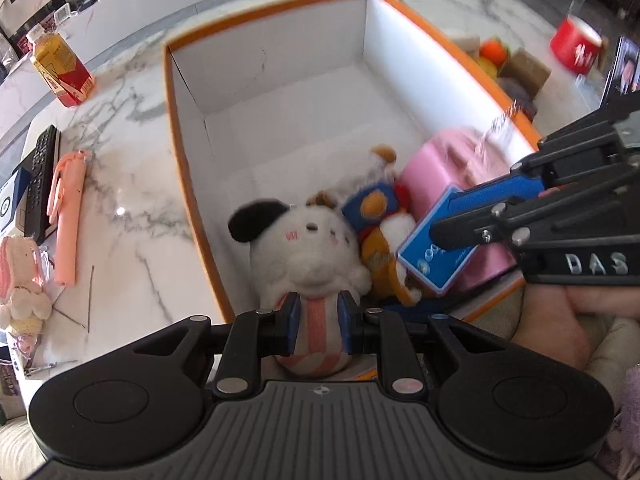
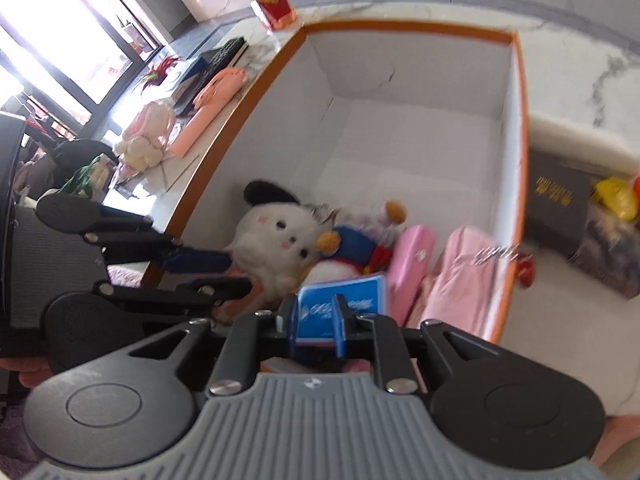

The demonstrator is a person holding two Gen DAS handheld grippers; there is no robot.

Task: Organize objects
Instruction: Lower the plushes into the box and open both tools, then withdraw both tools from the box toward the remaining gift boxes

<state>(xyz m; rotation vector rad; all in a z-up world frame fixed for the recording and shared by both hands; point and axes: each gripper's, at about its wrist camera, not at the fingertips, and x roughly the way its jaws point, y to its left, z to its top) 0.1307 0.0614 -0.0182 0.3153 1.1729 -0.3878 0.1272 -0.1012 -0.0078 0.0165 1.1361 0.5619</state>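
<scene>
**Two claws over an orange-edged box on marble**

Marble counter (image 1: 120,184), white with grey veins and glossy, fills the ground. On it stands a large rectangular box (image 1: 188,184), orange rim, plain white card inside, far half bare. At about 5 o'clock in the box a pink padded pouch (image 1: 424,168) leans on the wall. At 6 o'clock sits a white plush dog (image 1: 308,252), fluffy, round-headed, one black ear; the left claw (image 1: 318,330) is closed on its striped pink-and-white body, which the claw partly covers. Beside it lies a duck plush (image 1: 380,216) in blue, half buried. The right claw (image 2: 318,326) grips a flat blue packet (image 2: 344,304) held over the box's near edge; its print is too blurred to read. Outside the box, at 9 o'clock, lie a smooth peach-coloured stick-shaped gadget (image 1: 66,216) and a black remote (image 1: 40,180); at 11 o'clock stands a yellow-and-red drink carton (image 1: 60,68).
</scene>
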